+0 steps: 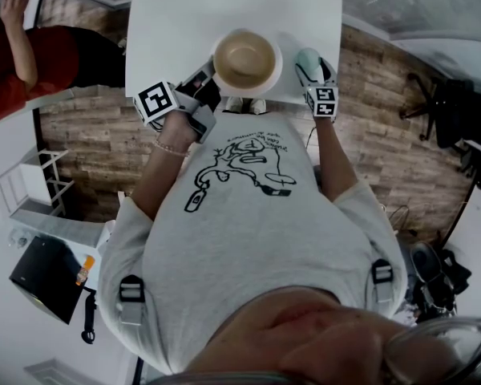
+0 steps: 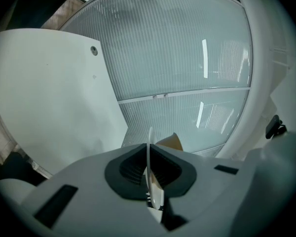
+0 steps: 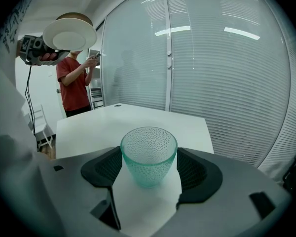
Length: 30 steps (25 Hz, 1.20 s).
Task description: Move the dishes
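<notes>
Over the table edge, left tongs tight on the plate rim, right tongs seemingly tight round the glass.

The tumbler is of clear, green-tinted glass with a dimpled wall, and the bowl looks like glazed ceramic, glossy white on the outside and tan inside. The table has a smooth, matt white top, and the floor shows planks of grey-brown wood with a visible grain.
</notes>
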Available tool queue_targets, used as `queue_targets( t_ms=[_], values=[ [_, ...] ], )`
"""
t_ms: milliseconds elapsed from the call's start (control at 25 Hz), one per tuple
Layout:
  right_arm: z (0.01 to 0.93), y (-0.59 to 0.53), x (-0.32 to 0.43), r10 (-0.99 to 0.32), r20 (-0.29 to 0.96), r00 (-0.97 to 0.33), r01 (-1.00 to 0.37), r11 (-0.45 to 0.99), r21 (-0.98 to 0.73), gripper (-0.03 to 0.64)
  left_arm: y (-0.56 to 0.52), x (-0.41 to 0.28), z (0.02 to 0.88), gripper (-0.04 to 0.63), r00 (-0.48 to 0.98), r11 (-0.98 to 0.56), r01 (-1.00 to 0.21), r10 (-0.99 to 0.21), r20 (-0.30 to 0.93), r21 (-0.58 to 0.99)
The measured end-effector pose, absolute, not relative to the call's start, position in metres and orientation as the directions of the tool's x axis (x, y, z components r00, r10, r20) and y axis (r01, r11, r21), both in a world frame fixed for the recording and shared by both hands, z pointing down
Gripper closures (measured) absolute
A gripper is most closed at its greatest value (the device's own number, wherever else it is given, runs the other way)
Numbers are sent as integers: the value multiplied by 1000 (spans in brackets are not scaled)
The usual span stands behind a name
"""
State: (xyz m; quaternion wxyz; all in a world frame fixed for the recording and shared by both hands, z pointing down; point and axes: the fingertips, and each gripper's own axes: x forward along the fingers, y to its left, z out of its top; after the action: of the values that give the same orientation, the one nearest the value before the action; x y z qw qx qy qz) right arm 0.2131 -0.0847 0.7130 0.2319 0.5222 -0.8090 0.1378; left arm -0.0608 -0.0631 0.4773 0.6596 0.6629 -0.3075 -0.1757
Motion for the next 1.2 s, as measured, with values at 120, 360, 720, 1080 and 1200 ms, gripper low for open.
queue_targets(
  t_ms=[120, 360, 720, 1080, 1200],
  values=[
    [716, -85, 214, -772, 530, -351, -909, 417, 6, 262, -64, -61, 477, 584, 749, 53, -177, -640, 170, 983],
    [714, -86, 214, -773, 527, -354, -907, 421, 8, 261, -63, -62, 477, 584, 748, 54, -182, -641, 174, 982],
    [698, -85, 211, -791, 484, -374, -904, 427, -1, 259, -63, -61, 476, 584, 751, 53, -170, -639, 165, 984],
    [653, -86, 207, -829, 408, -382, -907, 421, 7, 261, -63, -60, 477, 584, 758, 53, -172, -631, 166, 984],
    [626, -85, 206, -846, 375, -379, -910, 414, 13, 261, -63, -60, 477, 584, 758, 54, -171, -630, 167, 984]
  ],
)
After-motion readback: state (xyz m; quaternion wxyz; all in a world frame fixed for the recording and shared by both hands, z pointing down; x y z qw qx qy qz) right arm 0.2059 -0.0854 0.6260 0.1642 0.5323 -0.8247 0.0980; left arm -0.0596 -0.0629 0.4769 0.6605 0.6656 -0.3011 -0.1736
